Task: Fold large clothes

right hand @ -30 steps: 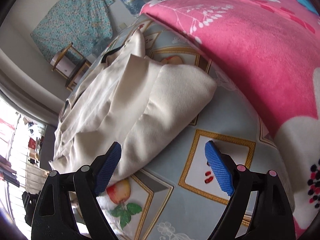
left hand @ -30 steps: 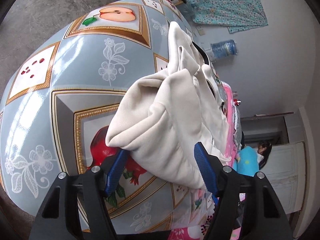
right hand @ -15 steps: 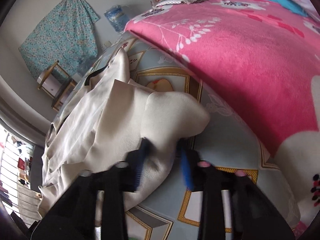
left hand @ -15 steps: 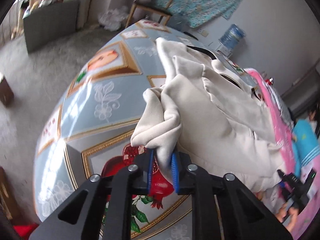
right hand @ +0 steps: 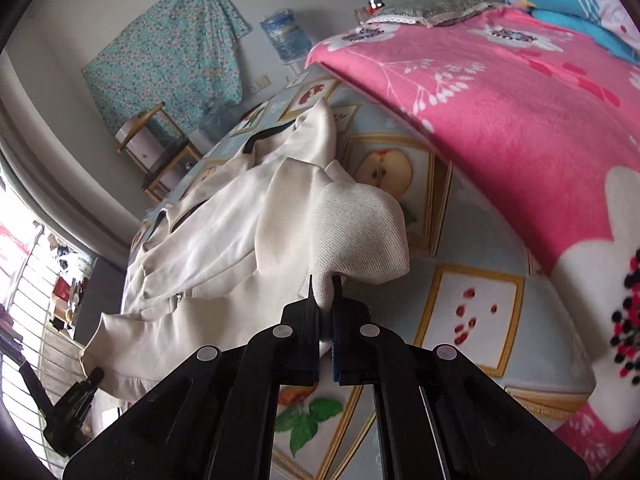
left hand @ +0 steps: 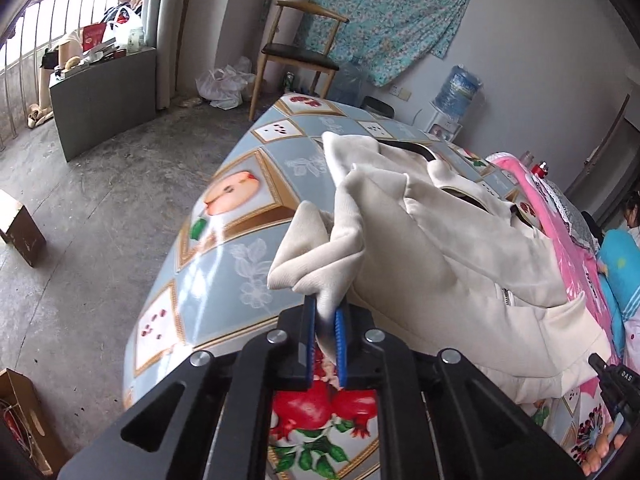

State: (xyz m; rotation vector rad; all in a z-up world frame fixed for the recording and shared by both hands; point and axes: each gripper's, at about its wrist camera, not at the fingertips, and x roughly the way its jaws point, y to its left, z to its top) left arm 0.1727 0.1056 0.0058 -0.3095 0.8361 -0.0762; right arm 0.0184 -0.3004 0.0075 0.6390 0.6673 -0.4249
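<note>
A large cream jacket (left hand: 432,264) with a zip and a dark collar lies bunched on a table covered by a blue fruit-print cloth (left hand: 224,264). My left gripper (left hand: 325,322) is shut on a bottom corner of the jacket and holds it lifted off the table. The jacket also shows in the right wrist view (right hand: 240,232). My right gripper (right hand: 325,300) is shut on the other bottom corner, a bulging fold raised above the cloth (right hand: 472,304). The fabric between the two corners hangs loosely.
A pink flowered blanket (right hand: 520,112) covers the table's far side. A wooden chair (left hand: 300,48), a water bottle (left hand: 458,92), a grey cabinet (left hand: 108,92) and cardboard boxes (left hand: 20,232) stand around on the concrete floor. A person sits at the right (left hand: 634,212).
Both grippers, open around the jacket's edge a second ago, have shut on its two corners and lifted them up and back from the table.
</note>
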